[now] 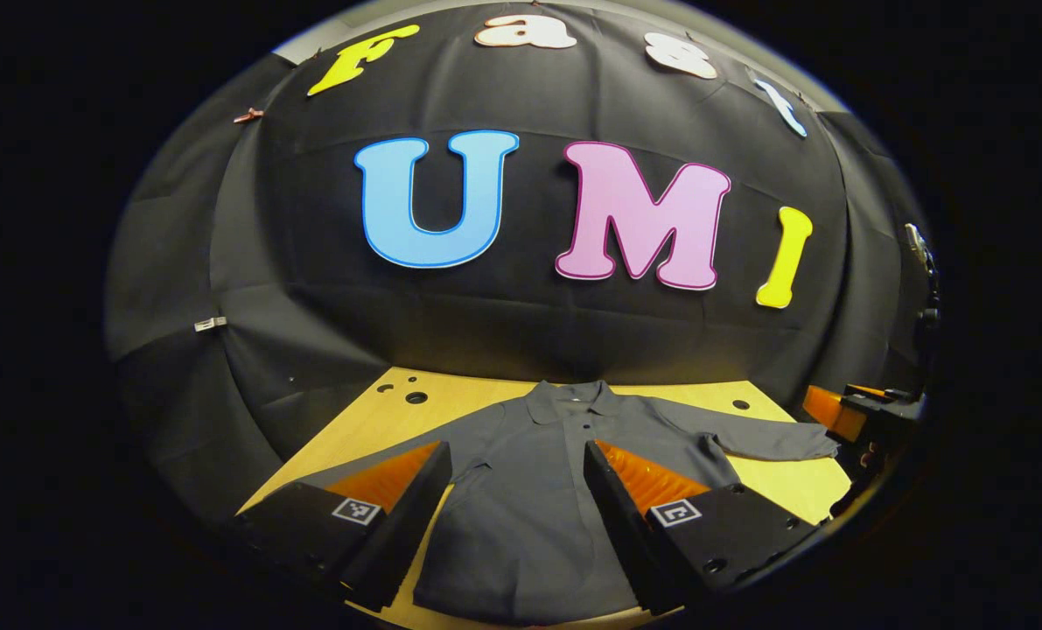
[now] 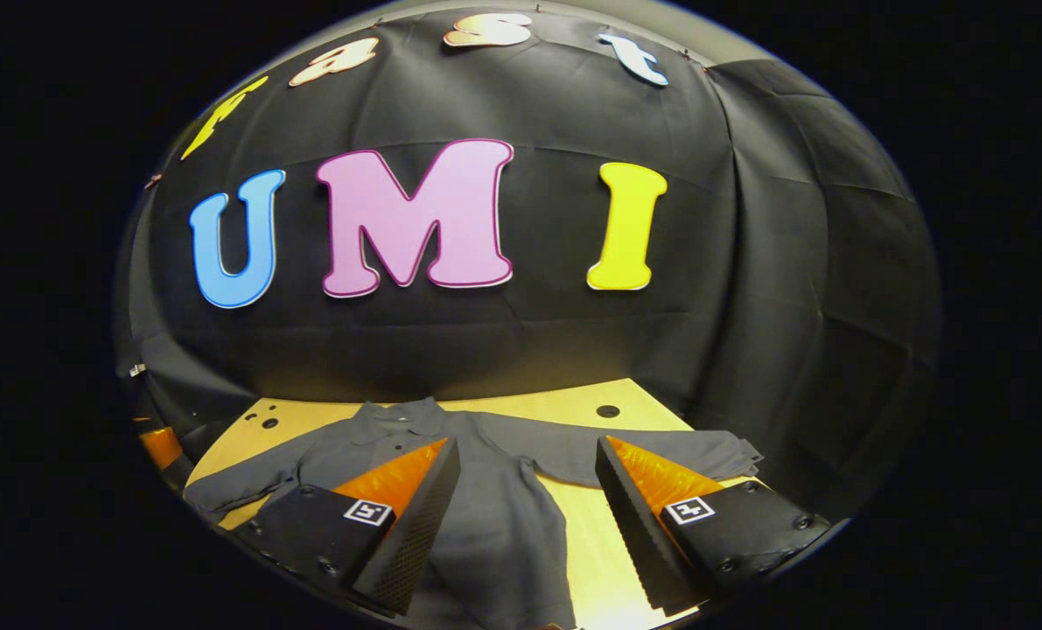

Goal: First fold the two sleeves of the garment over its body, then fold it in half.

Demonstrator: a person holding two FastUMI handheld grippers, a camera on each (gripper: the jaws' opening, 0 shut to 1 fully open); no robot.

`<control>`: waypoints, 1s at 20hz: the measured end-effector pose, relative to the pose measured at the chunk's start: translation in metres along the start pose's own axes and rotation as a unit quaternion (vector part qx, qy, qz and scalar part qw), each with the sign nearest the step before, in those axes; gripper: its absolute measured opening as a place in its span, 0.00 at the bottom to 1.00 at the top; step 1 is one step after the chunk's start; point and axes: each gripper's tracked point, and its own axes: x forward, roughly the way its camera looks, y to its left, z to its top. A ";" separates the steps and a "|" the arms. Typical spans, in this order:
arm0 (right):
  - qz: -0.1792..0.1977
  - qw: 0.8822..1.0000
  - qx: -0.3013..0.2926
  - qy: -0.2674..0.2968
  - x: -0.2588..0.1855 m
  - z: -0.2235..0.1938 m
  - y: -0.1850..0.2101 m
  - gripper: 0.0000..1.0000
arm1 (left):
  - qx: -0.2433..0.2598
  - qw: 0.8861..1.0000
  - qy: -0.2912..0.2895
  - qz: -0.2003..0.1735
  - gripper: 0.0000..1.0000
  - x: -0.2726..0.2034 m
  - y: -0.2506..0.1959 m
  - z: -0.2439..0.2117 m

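Shirt flat on table, low centre of left gripper view, collar toward the wall, both sleeves spread out unfolded. Left gripper at bottom of frame, spread wide above the body, gripping nothing. Right gripper at bottom of right gripper view, equally wide, holding nothing, above right sleeve and bare table.

No legible words, brands or numbers. Only signs: square coded marker tags (block patterns, not letters) on the gripper fingers. The left gripper carries one tag on each finger, near-left tag and near-right tag. The right gripper has the same pair, second left tag and second right tag.
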 end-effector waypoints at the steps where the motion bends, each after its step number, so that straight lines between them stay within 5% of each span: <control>1: 0.000 1.000 0.001 0.005 0.003 0.000 -0.006 0.97 | 0.001 1.000 0.001 -0.001 0.96 0.000 -0.002 -0.002; 11: -0.047 0.998 0.021 0.038 0.042 -0.005 -0.083 0.97 | 0.015 1.000 0.017 -0.006 0.96 0.001 -0.018 -0.010; 20: -0.145 0.984 0.042 0.096 0.097 -0.046 -0.187 0.97 | 0.041 0.998 0.040 0.002 0.96 0.013 -0.041 -0.030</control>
